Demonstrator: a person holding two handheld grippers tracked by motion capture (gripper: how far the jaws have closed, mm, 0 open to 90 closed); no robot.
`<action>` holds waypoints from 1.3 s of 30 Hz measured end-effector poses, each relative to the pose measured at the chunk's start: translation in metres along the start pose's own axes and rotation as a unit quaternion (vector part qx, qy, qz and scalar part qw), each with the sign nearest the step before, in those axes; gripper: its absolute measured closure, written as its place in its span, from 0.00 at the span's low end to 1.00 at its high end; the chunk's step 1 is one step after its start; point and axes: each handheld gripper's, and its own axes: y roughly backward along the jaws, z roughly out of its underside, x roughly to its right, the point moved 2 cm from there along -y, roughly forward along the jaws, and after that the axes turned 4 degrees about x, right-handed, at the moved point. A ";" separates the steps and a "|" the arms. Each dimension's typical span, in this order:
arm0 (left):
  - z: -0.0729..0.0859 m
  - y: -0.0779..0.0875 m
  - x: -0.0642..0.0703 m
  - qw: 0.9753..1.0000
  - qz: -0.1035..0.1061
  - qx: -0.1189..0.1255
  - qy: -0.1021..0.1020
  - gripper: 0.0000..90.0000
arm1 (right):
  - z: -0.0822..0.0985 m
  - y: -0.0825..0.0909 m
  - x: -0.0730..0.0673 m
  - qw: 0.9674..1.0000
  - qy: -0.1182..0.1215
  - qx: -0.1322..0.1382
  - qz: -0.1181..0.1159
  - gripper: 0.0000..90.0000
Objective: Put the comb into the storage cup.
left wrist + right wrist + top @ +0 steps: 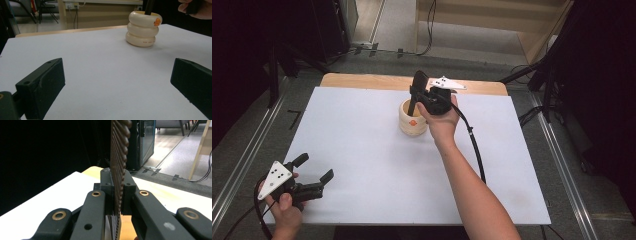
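Observation:
A cream ribbed holder (pixel 413 125) (pixel 142 32) with a small orange mark stands on the white table sheet (pixel 362 145), towards the far middle. A dark, flat, toothed comb (pixel 418 81) (pixel 119 157) stands upright with its lower end inside the holder. My right gripper (pixel 414 96) (pixel 117 187) is shut on the comb just above the holder's rim, its pads pressing on both flat sides. My left gripper (pixel 315 167) (pixel 117 75) rests low at the near left corner, jaws wide open with nothing between them, facing the holder.
A strip of wooden tabletop (pixel 362 80) shows beyond the white sheet. The right gripper's cable (pixel 474 145) trails along the forearm over the sheet. Dark stands and cables (pixel 537 75) sit on the floor around the table.

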 end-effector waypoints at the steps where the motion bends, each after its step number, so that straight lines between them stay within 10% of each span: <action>1: 0.000 0.000 0.000 1.000 0.000 0.000 0.000 0.00 | 0.001 -0.001 -0.001 1.000 -0.002 -0.001 -0.001 0.92; 32: 0.000 0.001 0.000 1.000 0.001 0.004 -0.004 0.00 | 0.036 -0.011 0.012 0.998 -0.064 -0.015 0.008 0.91; 39: 0.000 0.001 0.001 1.000 -0.001 0.003 -0.004 0.00 | 0.032 -0.007 0.018 0.998 -0.020 -0.015 0.054 0.57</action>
